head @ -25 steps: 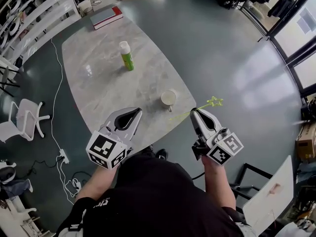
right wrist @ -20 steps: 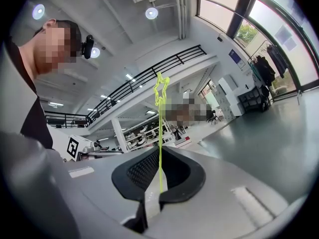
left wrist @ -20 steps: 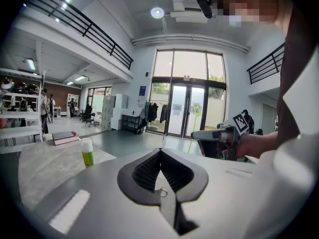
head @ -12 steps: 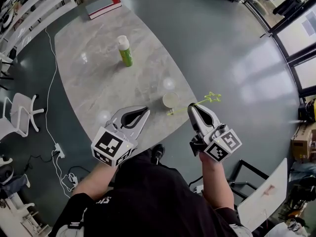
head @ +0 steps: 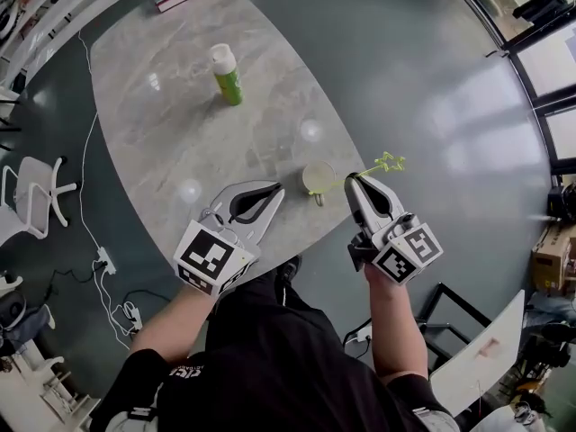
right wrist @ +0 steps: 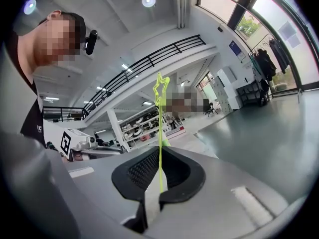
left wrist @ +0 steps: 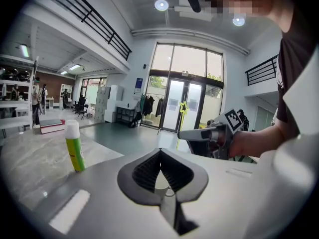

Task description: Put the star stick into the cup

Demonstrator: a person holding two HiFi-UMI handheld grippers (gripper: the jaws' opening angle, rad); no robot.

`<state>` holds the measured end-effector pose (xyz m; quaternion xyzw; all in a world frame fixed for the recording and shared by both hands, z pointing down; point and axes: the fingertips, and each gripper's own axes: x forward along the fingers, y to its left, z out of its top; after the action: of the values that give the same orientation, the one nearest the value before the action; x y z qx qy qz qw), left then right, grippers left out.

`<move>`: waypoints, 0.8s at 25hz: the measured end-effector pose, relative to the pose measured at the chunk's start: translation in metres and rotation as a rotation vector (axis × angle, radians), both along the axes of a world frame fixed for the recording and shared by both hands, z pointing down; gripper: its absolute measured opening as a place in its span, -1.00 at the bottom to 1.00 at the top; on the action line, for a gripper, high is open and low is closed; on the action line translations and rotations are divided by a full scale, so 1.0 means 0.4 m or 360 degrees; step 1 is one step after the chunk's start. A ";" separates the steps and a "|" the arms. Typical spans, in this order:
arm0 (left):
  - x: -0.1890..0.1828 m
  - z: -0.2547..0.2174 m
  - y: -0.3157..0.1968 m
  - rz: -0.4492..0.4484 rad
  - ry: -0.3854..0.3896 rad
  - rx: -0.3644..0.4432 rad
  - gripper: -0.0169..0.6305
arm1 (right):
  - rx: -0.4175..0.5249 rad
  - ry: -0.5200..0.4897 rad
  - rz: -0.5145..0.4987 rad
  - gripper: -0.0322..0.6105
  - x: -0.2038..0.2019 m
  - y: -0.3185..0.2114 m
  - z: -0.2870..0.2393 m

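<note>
Head view: the right claw [head: 353, 181] is pinched shut on the star stick [head: 388, 162], whose tail end lies just beside the cup [head: 317, 176] at the tabletop's [head: 162, 142] near right edge. The left claw [head: 275, 188] is closed on nothing. The thin stick could miss the rim or nudge the light cup off that edge. No writing is readable, not even on the green bottle [head: 227, 76].

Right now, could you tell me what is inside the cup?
The cup looks pale and empty inside from above. The star stick is clamped in the right claw, outside it. The near inner wall is hidden.
</note>
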<state>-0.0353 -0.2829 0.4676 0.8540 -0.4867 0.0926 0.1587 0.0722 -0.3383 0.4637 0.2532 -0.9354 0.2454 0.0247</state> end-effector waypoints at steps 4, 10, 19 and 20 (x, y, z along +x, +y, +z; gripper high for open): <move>0.000 0.045 -0.004 -0.0018 0.0018 -0.0044 -0.94 | -0.0018 0.0007 -0.0009 -0.81 -0.013 -0.021 0.042; 0.008 0.111 -0.040 -0.0014 0.0055 -0.0093 -0.94 | -0.0046 0.0027 0.0021 -0.81 -0.029 -0.069 0.118; 0.036 0.146 -0.053 -0.0009 0.0076 -0.0149 -0.94 | -0.0112 0.0049 0.0023 -0.81 -0.018 -0.081 0.190; 0.035 0.153 -0.057 -0.0009 0.0076 -0.0155 -0.94 | -0.0127 0.0052 0.0021 -0.81 -0.020 -0.084 0.204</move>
<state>-0.0213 -0.3059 0.5289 0.8459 -0.4801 0.0952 0.2119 0.0642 -0.3718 0.5455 0.2621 -0.9227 0.2786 0.0486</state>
